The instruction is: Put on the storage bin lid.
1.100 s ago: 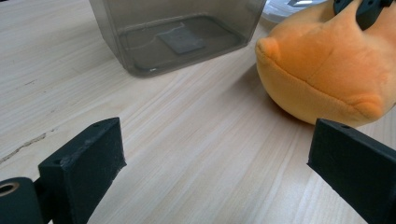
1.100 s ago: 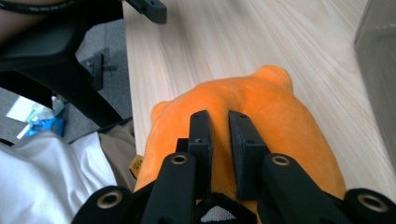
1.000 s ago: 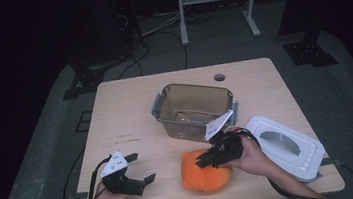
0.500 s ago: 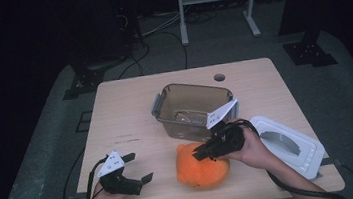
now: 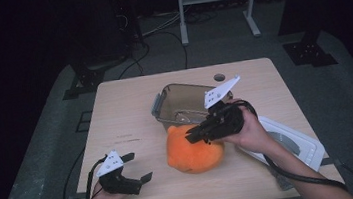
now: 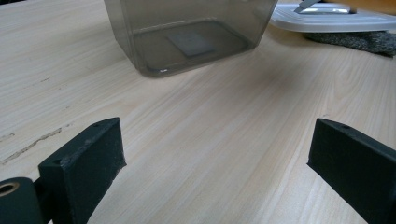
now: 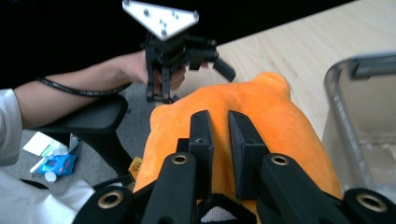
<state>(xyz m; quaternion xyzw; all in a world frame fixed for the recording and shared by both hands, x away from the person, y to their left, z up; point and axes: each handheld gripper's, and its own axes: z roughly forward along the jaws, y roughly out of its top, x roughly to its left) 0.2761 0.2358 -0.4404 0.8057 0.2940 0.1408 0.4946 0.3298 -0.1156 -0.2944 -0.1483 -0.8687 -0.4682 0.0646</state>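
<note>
Two grippers were over the wooden table (image 5: pixel 130 110), one in each of the person's hands. Right gripper (image 5: pixel 191 137) sat toward the near right part of the table, jaws drawn close together and pinching the plush of an orange soft toy (image 5: pixel 193 150); in the right gripper view the two black pads (image 7: pixel 201 140) pressed into the top of the toy (image 7: pixel 275 121), a fold of orange fabric caught between them. Toy hung from that grip near the middle of the near edge, its upper end against the near wall of a clear plastic container (image 5: pixel 185 103); whether its underside touched the table could not be told. Container stood open at the table's centre, nothing in it but a flat label on its floor (image 6: pixel 189 42). White lid (image 5: pixel 290 139) lay flat near the right edge, partly under the right forearm. Left gripper (image 5: pixel 139 168) rested low at the near left corner, well apart from the toy, jaws spread wide with nothing between them; the left gripper view showed bare wood between its two pads (image 6: pixel 88 158) and the container (image 6: pixel 187 32) farther off. Grey plate and cable visible on each gripper. Dark floor and a metal frame beyond the far edge
</note>
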